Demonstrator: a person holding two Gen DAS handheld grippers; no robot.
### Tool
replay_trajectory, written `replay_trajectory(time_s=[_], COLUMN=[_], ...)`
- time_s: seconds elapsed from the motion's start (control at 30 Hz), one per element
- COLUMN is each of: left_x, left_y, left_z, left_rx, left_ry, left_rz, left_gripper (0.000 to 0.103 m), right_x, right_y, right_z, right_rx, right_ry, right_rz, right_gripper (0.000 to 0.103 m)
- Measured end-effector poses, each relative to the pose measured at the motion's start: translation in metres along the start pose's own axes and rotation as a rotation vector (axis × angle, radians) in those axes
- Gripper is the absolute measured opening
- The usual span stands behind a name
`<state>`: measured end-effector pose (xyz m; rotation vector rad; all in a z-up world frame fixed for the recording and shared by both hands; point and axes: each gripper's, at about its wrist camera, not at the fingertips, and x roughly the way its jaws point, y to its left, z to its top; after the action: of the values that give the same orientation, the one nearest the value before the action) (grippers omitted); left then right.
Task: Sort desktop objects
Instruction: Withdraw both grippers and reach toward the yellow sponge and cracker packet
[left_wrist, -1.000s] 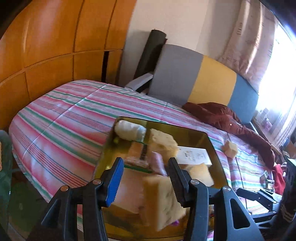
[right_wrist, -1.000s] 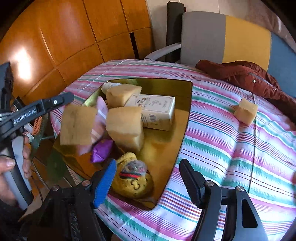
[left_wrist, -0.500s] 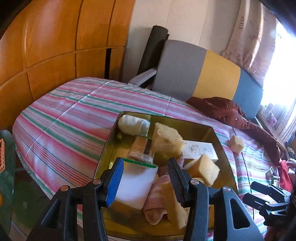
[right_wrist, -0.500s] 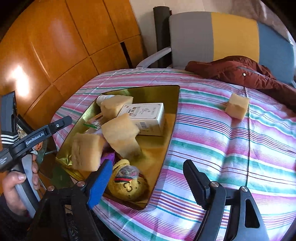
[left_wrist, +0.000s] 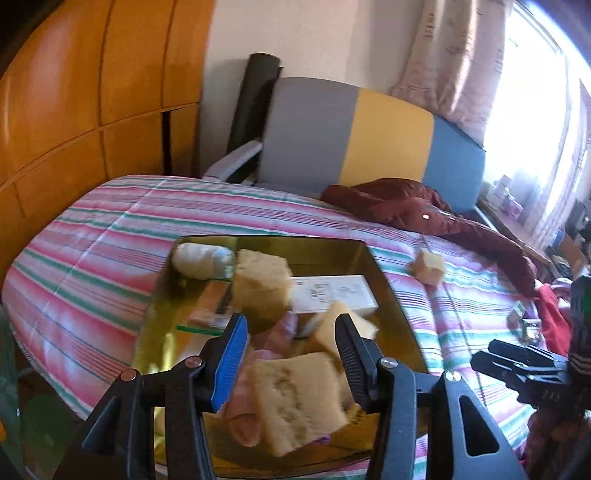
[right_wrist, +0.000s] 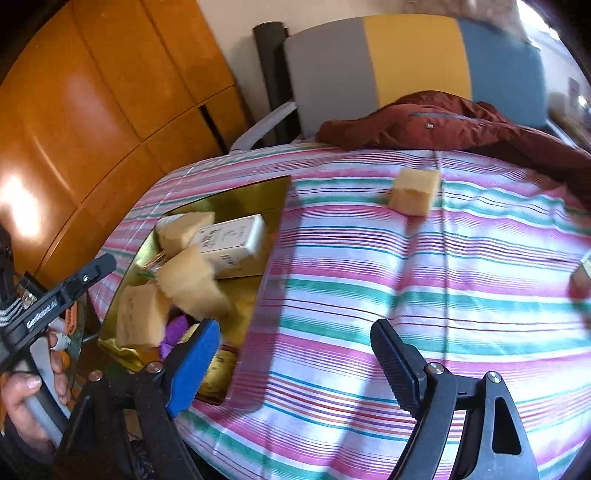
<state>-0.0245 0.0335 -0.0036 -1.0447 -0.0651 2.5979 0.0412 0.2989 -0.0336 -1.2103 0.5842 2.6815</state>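
A gold tray (left_wrist: 162, 306) on the striped bedspread holds several yellow sponges, a white box (left_wrist: 334, 293), a white roll (left_wrist: 201, 256) and pink items. My left gripper (left_wrist: 291, 332) is open above the tray's near end, with a sponge (left_wrist: 299, 398) lying in the tray below its jaws. My right gripper (right_wrist: 295, 345) is open and empty over the bedspread beside the tray (right_wrist: 269, 192). One loose sponge (right_wrist: 415, 192) lies on the bedspread to the right; it also shows in the left wrist view (left_wrist: 428, 266).
A dark red jacket (right_wrist: 443, 122) lies at the back of the bed by a grey, yellow and blue headboard (left_wrist: 369, 136). Orange wood panels (right_wrist: 92, 110) stand on the left. A small object (right_wrist: 581, 273) sits at the right edge.
The left gripper let go of the sponge, which now lies in the tray, and pulled back a little. The right gripper swung right, away from the tray, over the bedspread.
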Motion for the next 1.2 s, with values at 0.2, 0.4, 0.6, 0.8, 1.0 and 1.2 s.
replay_trajectory(time_s=[0.2,0.4,0.6,0.8,1.0,1.2], left_x=[0.005,0.012,0.02,0.033,0.044,0.06], left_y=[-0.027,-0.06,-0.093,-0.126,-0.159,-0.185], left_z=[0.003,0.008,0.014,0.018,0.023,0.026], left_rx=[0.032,0.102,0.167,0.212,0.261,0.294], left_ry=[0.023,0.044,0.059,0.088,0.102,0.127], left_rz=[-0.069,-0.086,-0.131,-0.182,-0.222,-0.242], left_gripper=[0.05,0.05,0.05,0.05,0.051,0.051], right_x=[-0.015,-0.034,-0.06,-0.09,-0.103,-0.091], right_y=[-0.034,-0.08,-0.147,-0.231,-0.308,-0.354], right_z=[-0.001,-0.001,-0.005,-0.016,-0.026,-0.032], right_rx=[0.071,0.164,0.331,0.585,0.843,0.999], right_ry=[-0.023,-0.041,-0.071,-0.132,-0.192,-0.206], right_rz=[-0.046,-0.112,-0.185,-0.252,-0.284,-0.303], right_gripper=[0.084,0.084,0.085,0.091,0.091,0.091])
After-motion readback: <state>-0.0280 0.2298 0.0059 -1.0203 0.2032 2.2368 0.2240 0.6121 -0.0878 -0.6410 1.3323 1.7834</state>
